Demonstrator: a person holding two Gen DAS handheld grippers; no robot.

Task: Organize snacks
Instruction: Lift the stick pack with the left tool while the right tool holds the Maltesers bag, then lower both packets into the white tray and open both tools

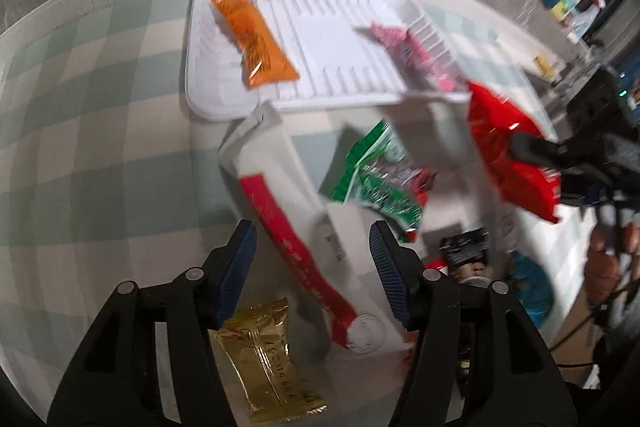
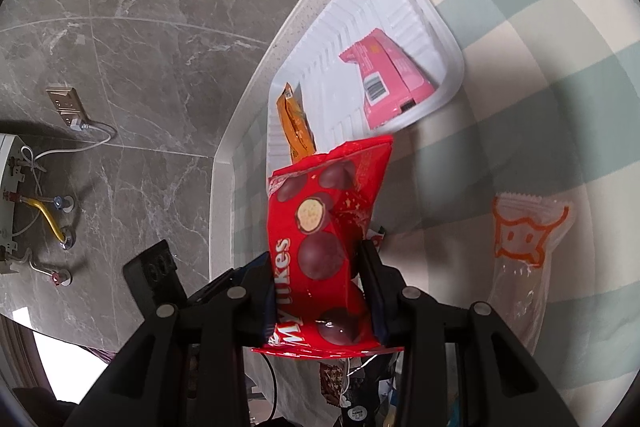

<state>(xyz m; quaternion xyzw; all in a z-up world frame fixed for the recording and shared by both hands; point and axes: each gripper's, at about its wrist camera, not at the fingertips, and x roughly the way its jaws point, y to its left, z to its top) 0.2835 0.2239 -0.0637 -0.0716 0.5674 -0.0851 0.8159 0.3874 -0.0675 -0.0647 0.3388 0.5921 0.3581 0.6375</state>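
1. Your red chocolate-ball bag (image 2: 320, 247) sits upright between the right gripper (image 2: 320, 291) pads; the jaws are closed partway and clamp its lower half, with its top edge leaning toward the white tray (image 2: 448, 39).
2. The bag's long axis runs straight out along the fingers, pointing at the tray's near rim, so the tray lies directly ahead of the right gripper and this is the nearer hand for that drop.
3. Inside the tray you already have 2 snacks: a pink packet (image 2: 384, 83) toward the far side and an orange packet (image 2: 294, 123) by the near edge. The open ribbed floor between them looks like the free spot.
4. Your left gripper (image 1: 312, 267) points steeply down at the table with its jaws about half open and nothing pressed between the pads. No earlier view is given here to compare.
5. Between and just beyond those fingers lies a white carton with a red stripe (image 1: 288, 211), its long axis running diagonally away toward the tray. A gold wrapper (image 1: 266, 359) lies beneath the left finger, and a green packet (image 1: 376, 179) just beyond the right finger.
6. A clear packet with an orange face (image 2: 520, 251) lies on the checked cloth (image 1: 100, 131), well apart from the tray.
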